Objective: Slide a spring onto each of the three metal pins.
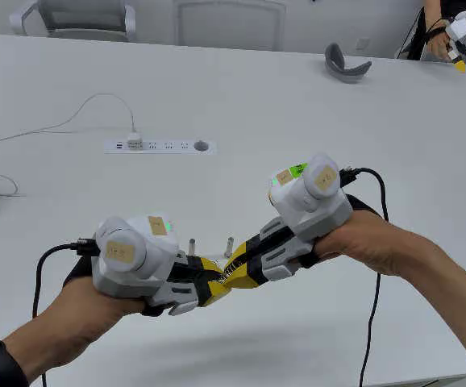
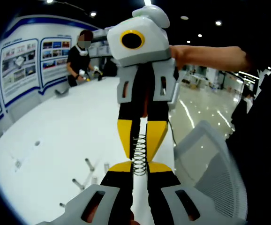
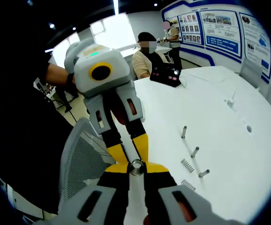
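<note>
Yellow-tipped, my left hand-held gripper (image 1: 217, 289) is clamped on one end of the spring (image 2: 139, 154); my right hand-held gripper (image 1: 245, 272) pinches the other, above the table (image 1: 297, 105). Pins (image 1: 229, 245) stand bare at 11 o'clock of it. Uneven release could let the spring flick away or bend.
</note>
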`<state>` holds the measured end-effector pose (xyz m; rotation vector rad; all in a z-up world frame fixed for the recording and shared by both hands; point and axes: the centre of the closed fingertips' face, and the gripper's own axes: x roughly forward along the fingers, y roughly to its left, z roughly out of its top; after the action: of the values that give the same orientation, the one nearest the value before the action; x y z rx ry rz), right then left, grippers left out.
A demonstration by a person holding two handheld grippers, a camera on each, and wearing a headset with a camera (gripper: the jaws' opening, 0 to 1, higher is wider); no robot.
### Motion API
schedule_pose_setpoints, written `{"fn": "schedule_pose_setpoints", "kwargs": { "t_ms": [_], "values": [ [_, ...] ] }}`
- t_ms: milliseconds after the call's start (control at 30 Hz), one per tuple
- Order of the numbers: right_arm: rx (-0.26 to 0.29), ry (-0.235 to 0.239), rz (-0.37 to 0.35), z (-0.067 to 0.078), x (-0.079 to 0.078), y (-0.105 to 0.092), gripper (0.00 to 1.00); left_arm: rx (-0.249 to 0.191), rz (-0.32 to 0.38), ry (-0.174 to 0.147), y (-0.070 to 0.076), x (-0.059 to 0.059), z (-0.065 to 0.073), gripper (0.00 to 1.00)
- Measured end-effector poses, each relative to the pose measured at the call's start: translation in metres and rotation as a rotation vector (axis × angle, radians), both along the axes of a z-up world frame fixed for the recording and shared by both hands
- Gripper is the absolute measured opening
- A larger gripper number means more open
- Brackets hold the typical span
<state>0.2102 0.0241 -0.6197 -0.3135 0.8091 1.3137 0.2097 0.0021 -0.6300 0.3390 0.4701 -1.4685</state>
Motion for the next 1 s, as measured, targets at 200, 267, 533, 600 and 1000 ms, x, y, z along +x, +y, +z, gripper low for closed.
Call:
{"fn": "schedule_pose_setpoints", "kwargs": {
  "t_ms": [200, 267, 533, 600, 1000],
  "values": [
    [-0.013, 0.001, 0.036, -0.001, -0.004, 0.0, 0.13, 0.009, -0.025, -0.009, -0.001, -0.005, -0.001, 0.1],
    [-0.019, 0.002, 0.042, -0.002, -0.005, 0.0, 0.13, 0.017, -0.032, -0.014, -0.001, -0.006, -0.002, 0.1],
    [-0.026, 0.011, 0.045, -0.006, -0.007, -0.001, 0.12, 0.037, -0.053, -0.023, -0.001, -0.007, -0.005, 0.1],
    [-0.031, 0.01, 0.045, -0.006, -0.007, -0.001, 0.12, 0.036, -0.053, -0.021, -0.001, -0.007, -0.006, 0.1],
    [-0.055, 0.021, 0.009, -0.018, -0.004, -0.007, 0.12, -0.004, 0.024, 0.031, 0.01, -0.001, -0.013, 0.14]
  ]
}}
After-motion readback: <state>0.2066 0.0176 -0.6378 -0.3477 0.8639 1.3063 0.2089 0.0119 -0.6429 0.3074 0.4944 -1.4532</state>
